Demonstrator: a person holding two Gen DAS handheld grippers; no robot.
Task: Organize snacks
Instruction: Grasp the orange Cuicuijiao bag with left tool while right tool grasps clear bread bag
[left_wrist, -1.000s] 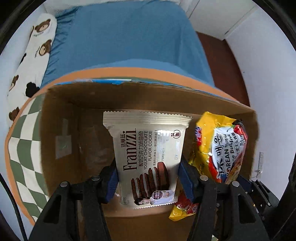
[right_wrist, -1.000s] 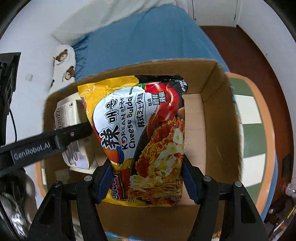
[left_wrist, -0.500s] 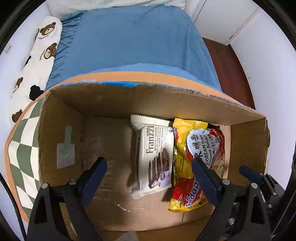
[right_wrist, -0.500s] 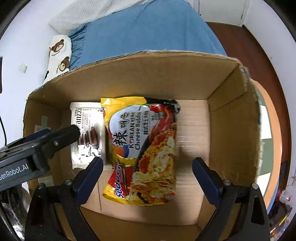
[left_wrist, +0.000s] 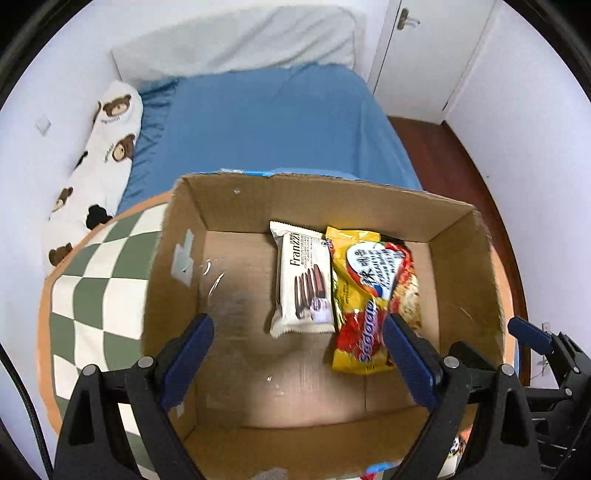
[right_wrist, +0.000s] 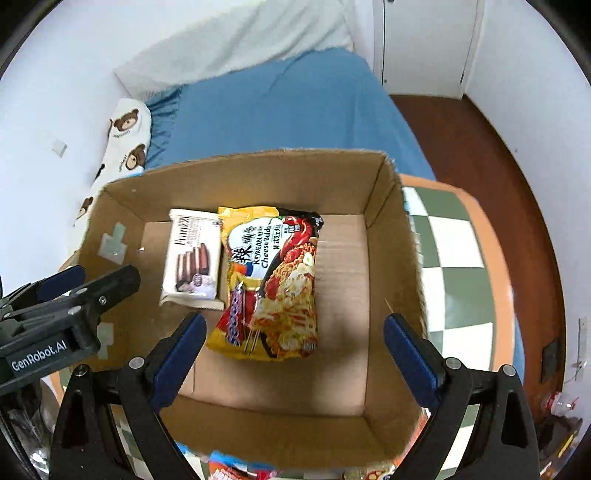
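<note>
An open cardboard box (left_wrist: 177, 236) (right_wrist: 391, 236) stands on a green-and-white checkered table. Inside it lie a white Franzzi cookie pack (left_wrist: 303, 280) (right_wrist: 192, 258) and, touching its right side, a yellow and red Korean Cheese Buldak noodle pack (left_wrist: 373, 295) (right_wrist: 273, 284). My left gripper (left_wrist: 297, 354) is open and empty, above the near part of the box. My right gripper (right_wrist: 293, 349) is open and empty, also above the near part of the box. The left gripper shows at the left of the right wrist view (right_wrist: 74, 288).
The checkered table (left_wrist: 96, 288) (right_wrist: 454, 254) has an orange rim. A bed with a blue sheet (left_wrist: 266, 125) and a bear-print pillow (left_wrist: 107, 147) lies beyond the box. Colourful snack packs (right_wrist: 240, 469) peek out below the box's near wall. Brown floor (right_wrist: 480, 147) is at the right.
A second ago each gripper was shut on its pack inside the box. Both opened and left the packs lying flat, then pulled back and up from the box.
</note>
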